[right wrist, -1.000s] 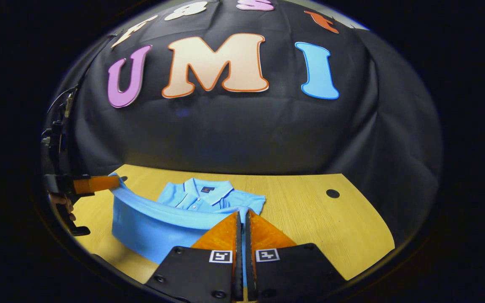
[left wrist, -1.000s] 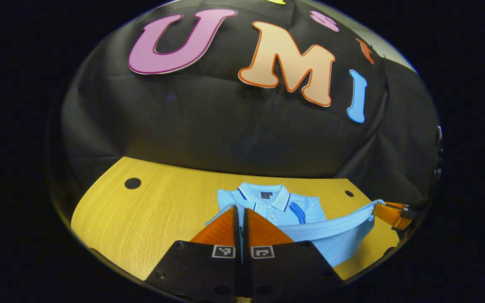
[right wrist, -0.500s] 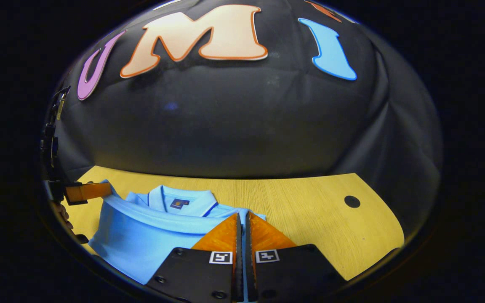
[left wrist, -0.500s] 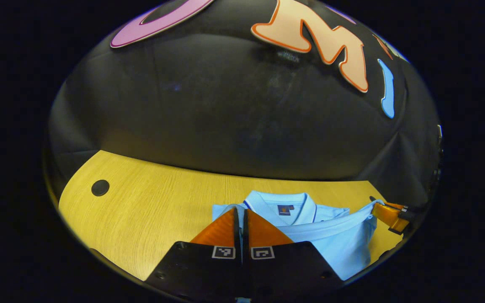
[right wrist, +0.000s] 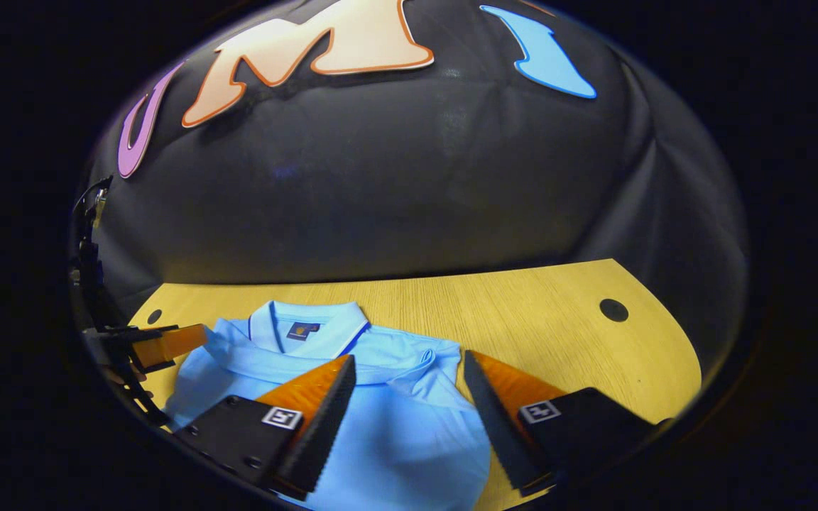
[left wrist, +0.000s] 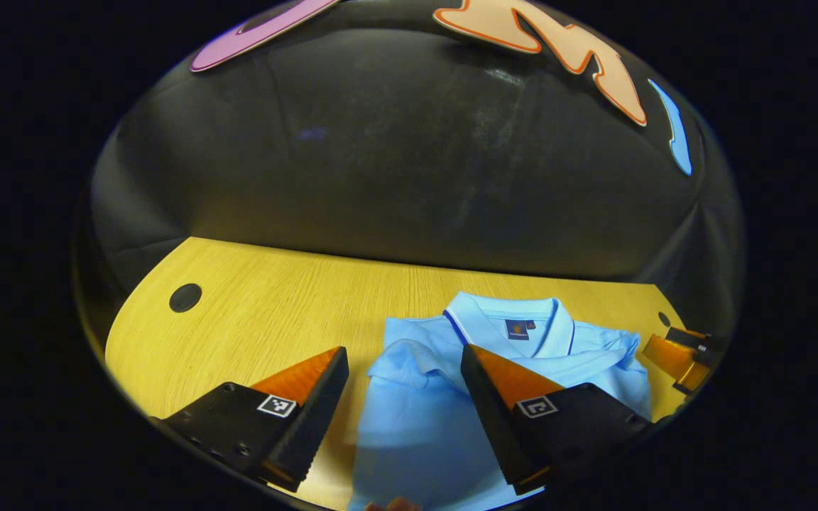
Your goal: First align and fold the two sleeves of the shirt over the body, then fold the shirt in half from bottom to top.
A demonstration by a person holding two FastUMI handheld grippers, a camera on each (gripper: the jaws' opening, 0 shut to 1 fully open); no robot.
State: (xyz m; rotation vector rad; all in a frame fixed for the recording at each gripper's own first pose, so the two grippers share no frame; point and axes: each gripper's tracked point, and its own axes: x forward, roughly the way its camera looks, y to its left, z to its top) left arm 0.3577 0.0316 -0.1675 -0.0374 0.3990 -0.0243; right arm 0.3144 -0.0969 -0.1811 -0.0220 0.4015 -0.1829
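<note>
Soft light-blue shirt (left wrist: 444, 397) lying folded on the yellow wood-grain table (left wrist: 267, 312), hem doubled up near the ribbed, dark-trimmed collar (left wrist: 508, 319), cloth bunched into a small crease along the upper edge. Left gripper (left wrist: 405, 369) spread wide over the shirt's corner, wedge-shaped fingers holding nothing. Right gripper (right wrist: 409, 380) likewise spread apart above the smooth knit, empty. Round dark hole (right wrist: 613, 310) in the tabletop, well apart.
</note>
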